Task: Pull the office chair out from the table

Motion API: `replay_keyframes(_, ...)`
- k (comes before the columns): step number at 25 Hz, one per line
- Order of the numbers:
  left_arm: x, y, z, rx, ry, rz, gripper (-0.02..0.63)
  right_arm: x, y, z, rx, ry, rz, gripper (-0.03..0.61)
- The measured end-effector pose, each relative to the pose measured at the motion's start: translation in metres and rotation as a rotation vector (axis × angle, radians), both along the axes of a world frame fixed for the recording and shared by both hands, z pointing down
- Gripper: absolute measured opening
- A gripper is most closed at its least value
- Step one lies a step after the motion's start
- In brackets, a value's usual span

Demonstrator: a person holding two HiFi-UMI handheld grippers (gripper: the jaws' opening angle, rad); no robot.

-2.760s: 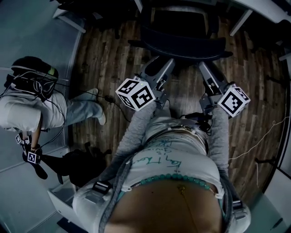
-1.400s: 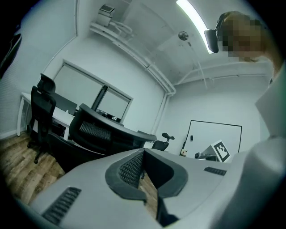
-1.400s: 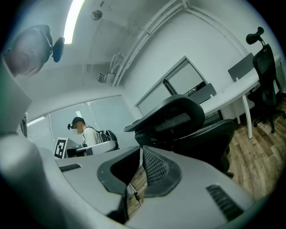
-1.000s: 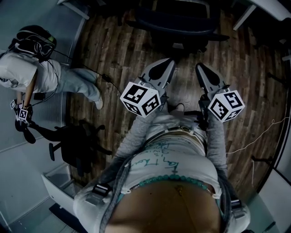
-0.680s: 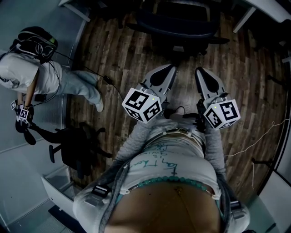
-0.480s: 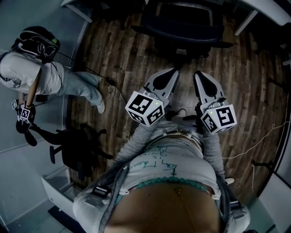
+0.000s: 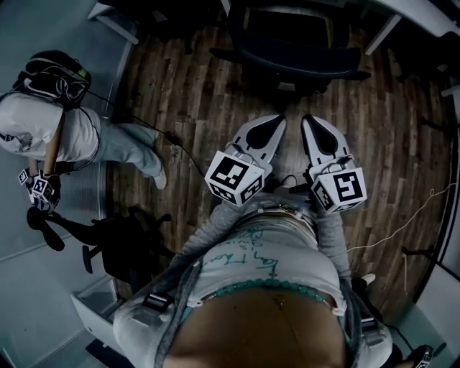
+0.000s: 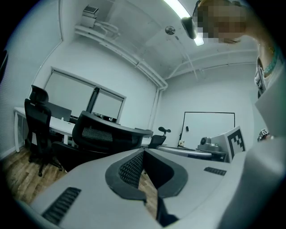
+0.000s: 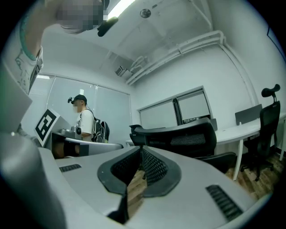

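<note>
On the brown wooden plank floor (image 7: 201, 79), the black mesh-backed office chair (image 7: 295, 57) stands just off the long white table (image 7: 424, 13) behind it. We judge the pull about finished. Our left gripper (image 7: 272, 123) and right gripper (image 7: 310, 122) hover side by side on the chair's near side, apart from its backrest, each with jaws pressed together on nothing. Pulling further calls for opening them and reaching that backrest. Left of the chair stands a bystander in a white shirt (image 7: 50, 133). A second black swivel chair (image 7: 122, 241) sits nearer us, clear of the path.
</note>
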State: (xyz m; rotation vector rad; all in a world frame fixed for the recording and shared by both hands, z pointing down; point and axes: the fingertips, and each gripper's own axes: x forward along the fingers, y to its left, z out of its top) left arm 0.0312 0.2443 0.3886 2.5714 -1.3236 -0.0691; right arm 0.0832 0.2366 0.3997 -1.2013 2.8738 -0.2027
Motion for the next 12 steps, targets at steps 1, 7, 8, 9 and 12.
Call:
replay_keyframes(1, -0.001, -0.001, 0.001, -0.002, 0.000, 0.006, 0.011, -0.001, -0.001, 0.001, -0.002, 0.004, 0.009, 0.029)
replay_keyframes(7, -0.011, -0.007, 0.002, -0.004, 0.001, 0.029, 0.011, -0.013, -0.007, 0.007, -0.033, 0.013, 0.035, 0.028)
replay_keyframes(8, -0.012, -0.009, 0.002, -0.003, 0.004, 0.032, 0.011, -0.016, -0.008, 0.007, -0.038, 0.009, 0.035, 0.028)
replay_keyframes(9, -0.014, -0.010, 0.002, -0.004, 0.006, 0.035, 0.011, -0.018, -0.009, 0.007, -0.039, 0.006, 0.034, 0.026)
replay_keyframes(12, -0.016, -0.013, 0.001, -0.004, 0.009, 0.044, 0.011, -0.023, -0.010, 0.005, -0.029, 0.012, 0.029, 0.027)
